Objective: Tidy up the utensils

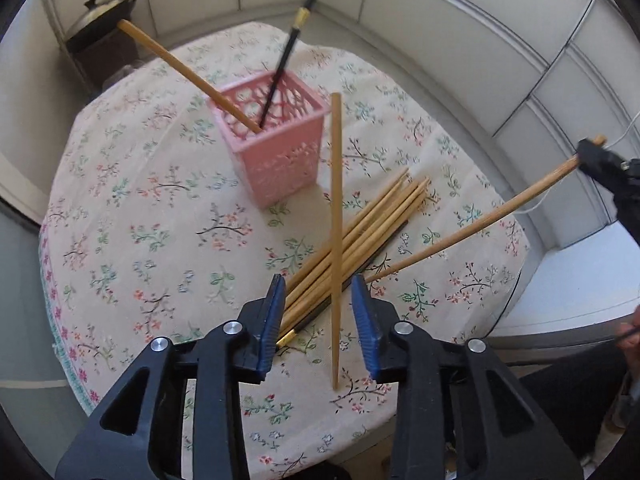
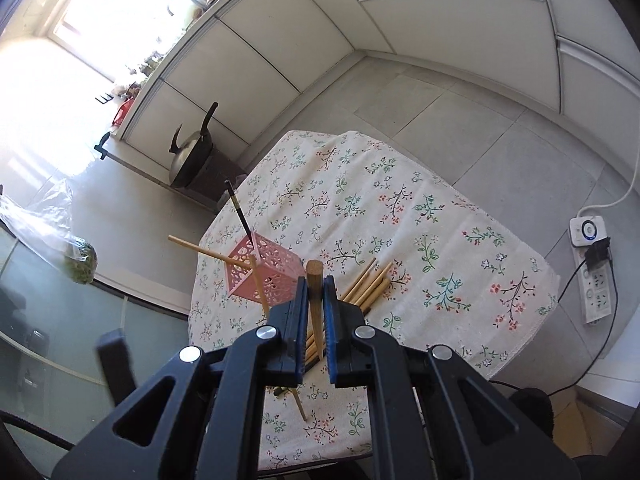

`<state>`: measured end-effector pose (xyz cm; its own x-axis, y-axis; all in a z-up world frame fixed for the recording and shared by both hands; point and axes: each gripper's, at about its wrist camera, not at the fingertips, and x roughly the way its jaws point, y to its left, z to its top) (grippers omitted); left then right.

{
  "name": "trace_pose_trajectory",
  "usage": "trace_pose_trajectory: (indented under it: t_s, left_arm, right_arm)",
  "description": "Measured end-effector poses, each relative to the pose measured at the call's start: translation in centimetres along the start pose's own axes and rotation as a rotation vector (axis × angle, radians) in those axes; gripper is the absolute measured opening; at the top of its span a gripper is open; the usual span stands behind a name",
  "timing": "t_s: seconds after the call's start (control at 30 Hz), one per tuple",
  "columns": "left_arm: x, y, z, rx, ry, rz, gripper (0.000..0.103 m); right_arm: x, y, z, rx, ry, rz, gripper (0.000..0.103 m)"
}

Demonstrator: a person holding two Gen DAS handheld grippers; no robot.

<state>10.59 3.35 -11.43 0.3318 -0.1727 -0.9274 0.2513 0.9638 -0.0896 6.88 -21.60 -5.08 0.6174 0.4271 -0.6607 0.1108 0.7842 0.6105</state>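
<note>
Closest to the lens, the left hand-held gripper (image 1: 318,320) has its jaws apart, and a bamboo chopstick (image 1: 337,240) stands between them, touching neither pad as far as can be seen, its lower tip on the cloth-covered counter (image 1: 140,240). That counter carries the pink holder (image 1: 272,140), the landmark for all else. Just beside the holder, on the side toward the left gripper, lies the pile of loose chopsticks (image 1: 360,232), mostly bamboo with a dark one among them. Inside the holder two lean already: a bamboo one (image 1: 188,74) and a black one (image 1: 286,52). Off to the holder's right, the right hand-held gripper (image 2: 316,300) is clamped on another bamboo chopstick (image 2: 314,280), lifted clear of the pile. By my reading the job is at an early stage: two stowed, two in play, most of the pile left.
</note>
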Motion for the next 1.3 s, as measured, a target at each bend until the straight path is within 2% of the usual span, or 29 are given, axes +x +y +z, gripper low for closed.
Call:
trace_pose_trajectory:
  t_s: [0.1, 0.17, 0.37, 0.47, 0.63, 0.73, 0.83, 0.87, 0.93, 0.97, 1.0, 1.03, 1.17, 1.3]
  left_arm:
    - [1.0, -0.2, 0.3, -0.003, 0.005, 0.013, 0.047]
    - [1.7, -0.4, 0.6, -0.009, 0.013, 0.020, 0.049]
    - [3.5, -4.2, 2.4, 0.062, 0.012, 0.050, 0.050]
    - [4.8, -5.3, 3.8, 0.028, 0.003, 0.105, 0.049]
    - [7.6, -4.7, 5.2, -0.102, 0.003, 0.152, 0.041]
    - [9.4, -4.4, 5.5, -0.153, 0.004, 0.213, 0.040]
    - [10.9, -3.9, 5.9, -0.193, 0.018, 0.233, 0.040]
    - [11.3, -3.8, 6.0, -0.202, 0.020, 0.240, 0.038]
    - [12.2, -3.8, 6.2, -0.210, 0.027, 0.253, 0.026]
    - [12.4, -3.7, 6.3, -0.211, 0.018, 0.249, 0.020]
    - [12.4, -3.9, 6.3, -0.201, -0.001, 0.255, 0.010]
    - [12.3, -4.2, 6.4, -0.188, -0.012, 0.251, 0.008]
    - [9.7, -4.9, 5.7, -0.142, -0.086, 0.179, 0.006]
    - [4.7, -5.1, 4.4, -0.112, -0.188, 0.090, 0.006]
  right_arm:
    - [-0.8, -0.9, 0.4, 0.017, -0.016, -0.003, 0.008]
    - [-1.4, -1.5, 0.8, 0.022, -0.029, -0.014, 0.008]
    - [-2.6, -4.3, 1.8, 0.064, -0.043, -0.044, 0.008]
    - [-2.9, -5.3, 2.0, 0.084, -0.041, -0.039, 0.008]
    - [-3.1, -6.1, 2.3, 0.114, -0.029, -0.012, 0.008]
    - [-3.0, -6.1, 2.5, 0.117, -0.015, 0.005, 0.008]
    - [-3.1, -6.1, 2.4, 0.118, -0.012, 0.012, 0.008]
    - [-3.1, -6.1, 2.5, 0.120, -0.012, 0.012, 0.008]
    - [-3.1, -6.2, 2.5, 0.122, -0.009, 0.013, 0.008]
    - [-3.0, -6.2, 2.5, 0.124, -0.007, 0.012, 0.008]
    - [-3.0, -6.3, 2.5, 0.125, -0.007, 0.010, 0.008]
    - [-3.0, -6.3, 2.6, 0.127, -0.007, 0.009, 0.008]
    - [-3.2, -6.4, 2.7, 0.132, -0.012, 0.014, 0.008]
    - [-3.4, -5.8, 2.6, 0.114, -0.020, 0.019, 0.008]
